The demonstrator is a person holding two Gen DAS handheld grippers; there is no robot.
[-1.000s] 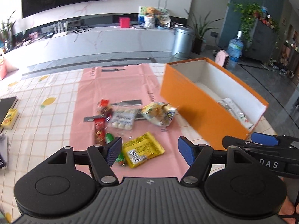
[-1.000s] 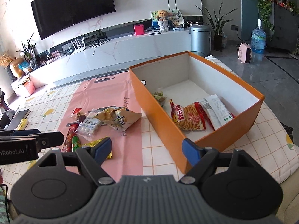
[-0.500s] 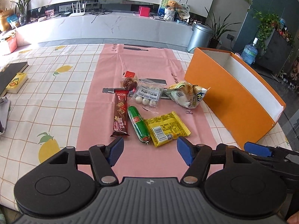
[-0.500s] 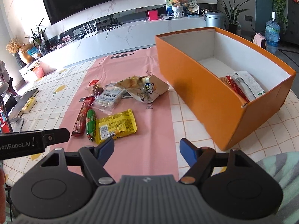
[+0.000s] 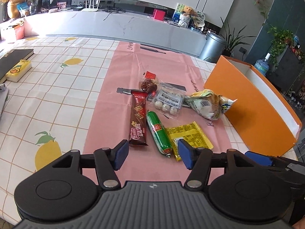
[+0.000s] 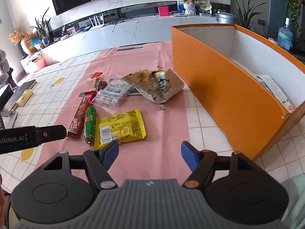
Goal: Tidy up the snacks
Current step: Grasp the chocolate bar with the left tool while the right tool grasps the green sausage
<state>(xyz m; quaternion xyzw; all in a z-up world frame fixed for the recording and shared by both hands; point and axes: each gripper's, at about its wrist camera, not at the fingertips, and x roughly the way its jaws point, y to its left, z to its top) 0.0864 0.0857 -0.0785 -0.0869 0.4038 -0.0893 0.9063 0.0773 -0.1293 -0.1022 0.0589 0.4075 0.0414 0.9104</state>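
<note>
The left gripper [image 5: 151, 153] hangs over the near end of a pink cloth [image 5: 122, 72], its jaws part open and closing, with nothing pressed between the blue pads; the tip of a green sausage stick [image 5: 158, 131] and the corner of a yellow packet [image 5: 188, 135] show in the gap beneath. The right gripper [image 6: 149, 152] hovers over bare pink cloth, jaws also part open and closing, empty. The left gripper's arm reaches into the right view from the left edge, and the part-cut lettering "nRobot.AI" reads on it.

The snacks lie loose on the cloth: a long brown and red bar [image 5: 138, 118] just beside the green stick, the yellow packet with a barcode and small print too fine to read, a clear pack of white balls [image 5: 168, 100] with a white label, a small red-topped wrapper [image 5: 148, 83], and a crumpled pale bag [image 5: 207, 103] with blue and yellow characters nearest the orange box [image 6: 228, 95]. Inside the box, a white printed packet [image 6: 274, 89] leans at the far wall. A yellow cartoon carton [image 5: 18, 72] sits on the lemon-print tablecloth [image 5: 57, 99].
</note>
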